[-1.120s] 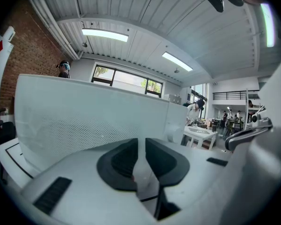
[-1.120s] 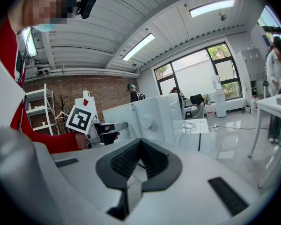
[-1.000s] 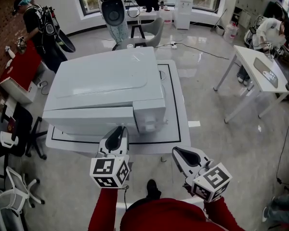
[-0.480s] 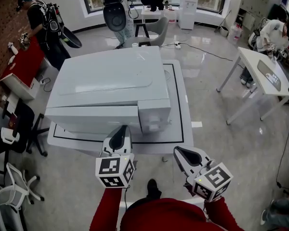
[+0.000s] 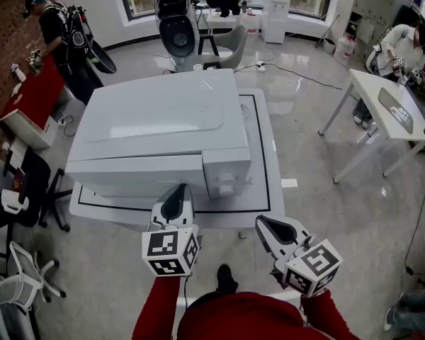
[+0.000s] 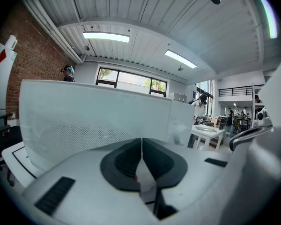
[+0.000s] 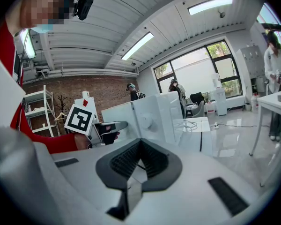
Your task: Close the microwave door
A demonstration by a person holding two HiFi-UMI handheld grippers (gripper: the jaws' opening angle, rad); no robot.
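Observation:
A big white microwave (image 5: pixel 156 126) stands on a white table (image 5: pixel 263 154) with its front toward me. Its door (image 5: pixel 134 176) lies flush with the front, beside the control panel (image 5: pixel 227 172). My left gripper (image 5: pixel 173 202) hangs just before the table's near edge, in front of the door, apart from it. Its jaws have just been closing, nothing is between them, and they now meet. The door's mesh window (image 6: pixel 84 121) fills the left gripper view. My right gripper (image 5: pixel 264 225) is lower right, shut and empty. The right gripper view shows the microwave (image 7: pixel 154 116) and the left gripper (image 7: pixel 105 128).
A person (image 5: pixel 57 27) stands at the back left by a red table (image 5: pixel 32 94). A white desk (image 5: pixel 386 108) with a seated person is at the right. Chairs (image 5: pixel 21 275) crowd the left side. A grey chair (image 5: pixel 230 44) and cables lie behind the microwave.
The left gripper's jaws have drawn together. Both grippers keep their places in front of the microwave. The head view has shifted slightly.

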